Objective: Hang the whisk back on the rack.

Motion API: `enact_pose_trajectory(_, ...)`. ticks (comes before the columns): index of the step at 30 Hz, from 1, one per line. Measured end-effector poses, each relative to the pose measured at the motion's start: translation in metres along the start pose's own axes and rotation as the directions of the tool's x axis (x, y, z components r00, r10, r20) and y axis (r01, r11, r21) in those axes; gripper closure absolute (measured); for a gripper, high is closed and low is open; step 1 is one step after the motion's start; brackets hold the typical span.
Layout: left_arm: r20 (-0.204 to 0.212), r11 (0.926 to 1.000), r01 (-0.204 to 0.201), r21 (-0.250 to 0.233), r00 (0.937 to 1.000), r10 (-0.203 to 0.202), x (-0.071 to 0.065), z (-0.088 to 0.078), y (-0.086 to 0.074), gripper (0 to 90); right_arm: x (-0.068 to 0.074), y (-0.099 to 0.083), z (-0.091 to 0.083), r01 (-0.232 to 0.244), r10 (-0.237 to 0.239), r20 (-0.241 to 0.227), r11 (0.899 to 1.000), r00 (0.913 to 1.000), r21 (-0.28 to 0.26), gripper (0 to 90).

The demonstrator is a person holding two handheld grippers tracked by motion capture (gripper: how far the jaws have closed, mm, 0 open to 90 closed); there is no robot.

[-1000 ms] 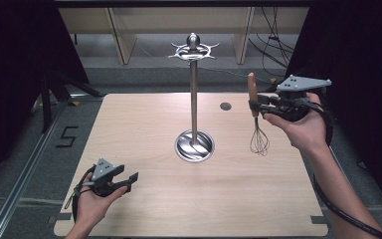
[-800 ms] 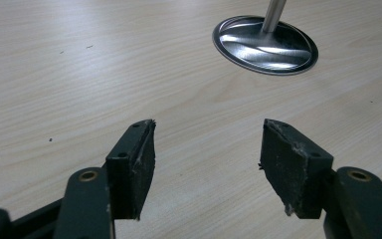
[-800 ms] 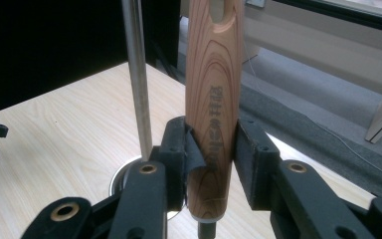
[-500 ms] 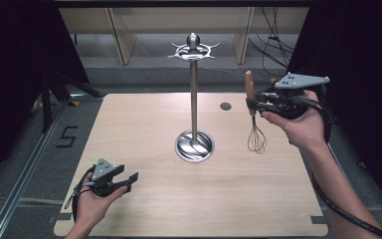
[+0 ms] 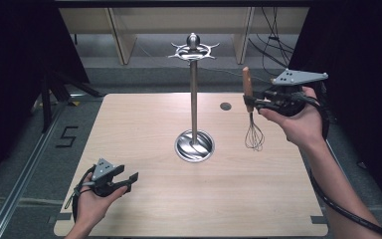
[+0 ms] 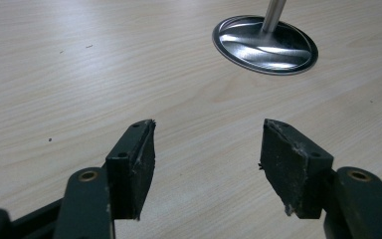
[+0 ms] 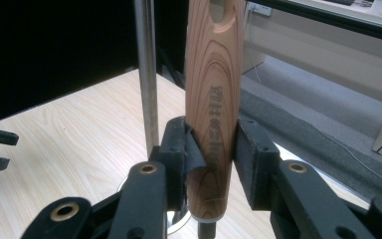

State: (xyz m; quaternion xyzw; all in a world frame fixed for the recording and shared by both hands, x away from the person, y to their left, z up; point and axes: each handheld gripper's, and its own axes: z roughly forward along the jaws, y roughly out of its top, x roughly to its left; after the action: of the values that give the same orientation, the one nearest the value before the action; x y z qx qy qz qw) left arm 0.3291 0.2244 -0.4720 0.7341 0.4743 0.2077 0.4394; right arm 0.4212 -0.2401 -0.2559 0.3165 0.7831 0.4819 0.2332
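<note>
The whisk (image 5: 251, 112) hangs upright in the right gripper (image 5: 256, 103), clamped by its wooden handle (image 7: 214, 99) between the two black jaws, the wire loops pointing down over the table (image 5: 144, 124) without touching it. In the right gripper view the handle runs off the top edge, so its upper end with the hanging notch is cut short, and the wires are hidden below the jaws — only a dark stub of the neck shows under the wood. Lettering is burnt into the handle just above the pads, too soft to read. That same view gives the grip plainly: both pads press flat on the wood. From the high view the pads themselves are too small to make out, though the whole length of the whisk shows there, handle top standing above the gripper and wires hanging beneath it. Just to the left of the held handle rises the steel pole (image 7: 146, 74) of the hanging stand (image 5: 193, 99); the high view shows it well apart from the whisk, with its ring of hooks (image 5: 193, 49) at the top and its round base (image 5: 194, 146) on the wood. The left gripper (image 5: 124, 179) rests low at the near left of the table in the person's hand, its jaws standing apart with nothing between them — bare wood lies ahead of its pads, and the stand's base (image 6: 264, 45) sits farther off, up and to the right of them, the pole cut off by the frame's top edge.
</note>
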Motion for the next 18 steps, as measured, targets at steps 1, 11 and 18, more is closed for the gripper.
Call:
enact_pose_trajectory(1,-0.002,1.0,0.003,0.0,1.0,-0.003,-0.0002,-0.0002,0.0,37.7,-0.0001,0.001,0.0,0.008,-0.008,0.005,1.0,1.0,-0.003,68.8)
enact_pose_trajectory(11,-0.009,1.0,-0.005,-0.002,0.9999,0.005,0.0001,-0.0011,0.0005,37.7,0.0014,0.005,0.0026,0.004,-0.004,-0.007,1.0,1.0,-0.007,68.8)
enact_pose_trajectory(18,-0.01,1.0,-0.01,0.0,0.9999,0.01,0.0006,-0.0014,0.0006,37.7,0.0026,0.0089,0.0026,0.008,-0.008,0.002,1.0,1.0,-0.004,68.8)
